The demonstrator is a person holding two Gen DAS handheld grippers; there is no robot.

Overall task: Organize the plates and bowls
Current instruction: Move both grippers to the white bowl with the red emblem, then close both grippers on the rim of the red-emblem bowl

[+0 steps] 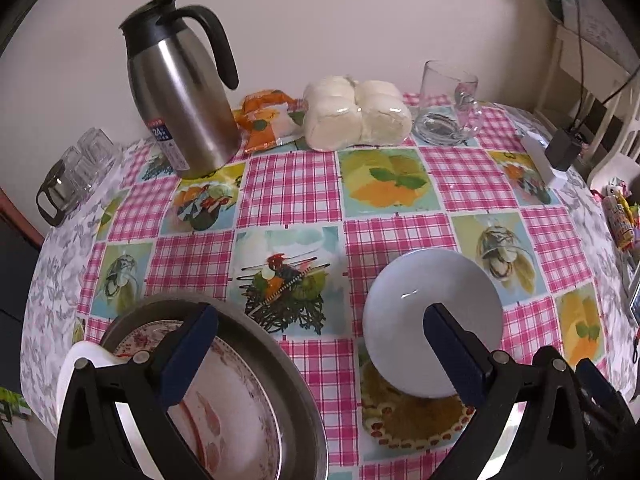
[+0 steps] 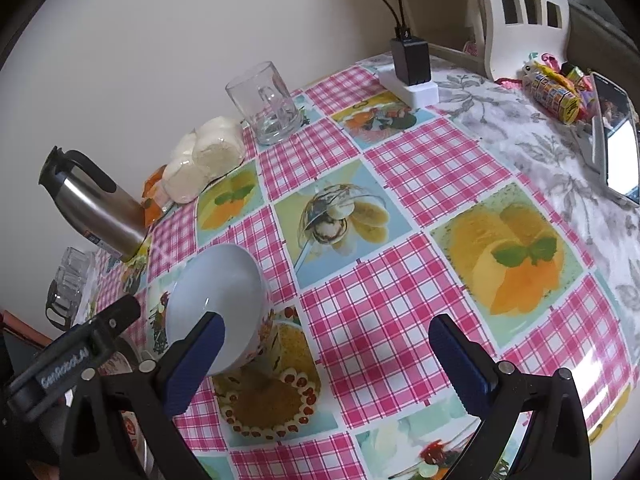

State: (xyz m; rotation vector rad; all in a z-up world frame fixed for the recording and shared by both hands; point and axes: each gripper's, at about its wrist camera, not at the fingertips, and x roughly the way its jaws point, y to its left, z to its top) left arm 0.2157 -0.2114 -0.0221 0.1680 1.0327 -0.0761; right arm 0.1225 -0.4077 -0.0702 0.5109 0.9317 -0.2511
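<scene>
Table: one, with a pink checked cloth.
Pan: one, with one flowered plate inside, near left.
Bowl: one, white, tipped up beside the pan.
Left tool: fingers apart, empty.
Right tool: fingers apart, empty.

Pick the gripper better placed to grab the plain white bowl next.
Left, probably. The open left gripper has the plain white ceramic bowl at its right finger, with the stacked floral plate in the grey metal pan beside it. The open right gripper faces mostly bare checked tablecloth.
</scene>
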